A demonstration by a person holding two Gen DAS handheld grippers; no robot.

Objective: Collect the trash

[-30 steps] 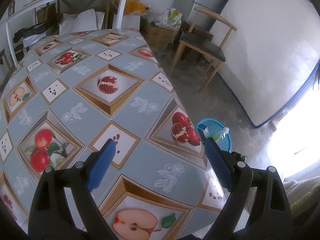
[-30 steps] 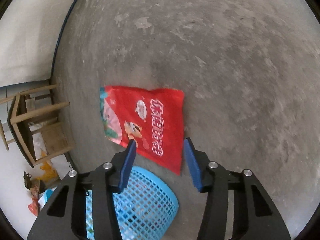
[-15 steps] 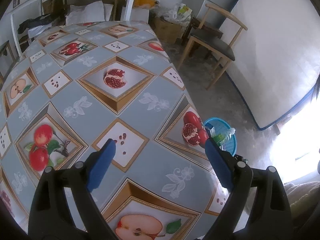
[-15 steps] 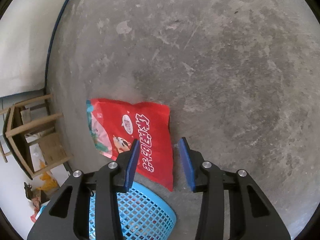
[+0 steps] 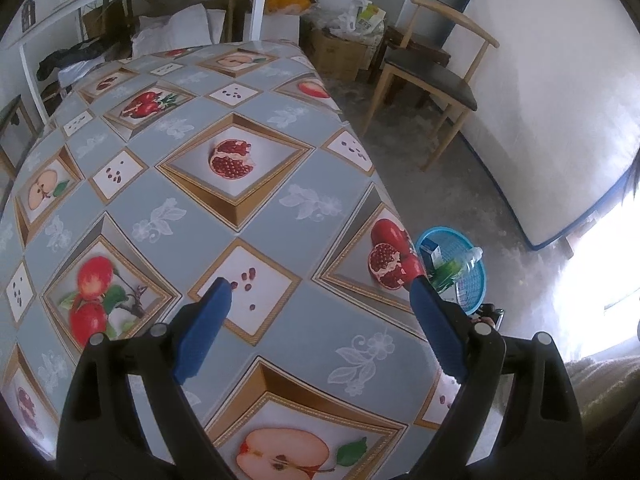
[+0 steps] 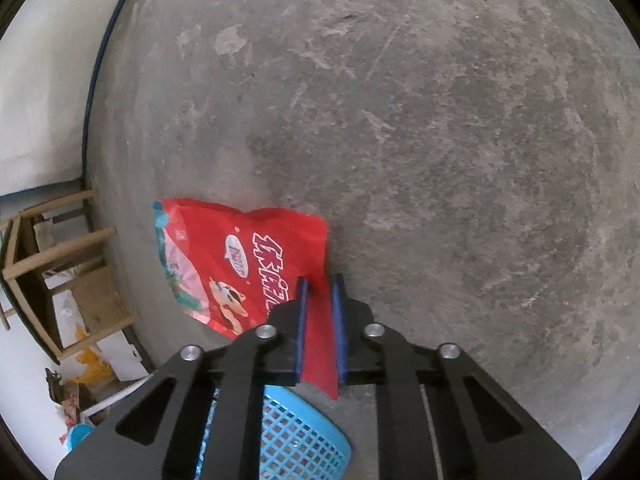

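Note:
A red snack bag [image 6: 240, 256] lies flat on the concrete floor in the right wrist view. My right gripper [image 6: 320, 280] has its blue jaws closing on the bag's right edge, and the red film sits pinched between the pads. Just below it stands a blue mesh basket [image 6: 296, 440]. The same basket [image 5: 468, 276], seen in the left wrist view past the table's corner, holds a clear bottle [image 5: 470, 258] and green wrappers. My left gripper [image 5: 320, 284] hovers open above the fruit-patterned tablecloth [image 5: 224, 220], holding nothing.
A wooden chair [image 5: 432, 76] stands by the white wall beyond the table, with cardboard boxes [image 5: 340, 48] and bags behind it. In the right wrist view, a wooden chair frame [image 6: 52, 248] and a box sit at the left edge. Bare concrete floor [image 6: 440, 140] spreads ahead.
My right gripper sank toward the red bag and its jaws narrowed from wide apart to pinching the bag's right edge. The left gripper stayed open over the table, barely shifting.

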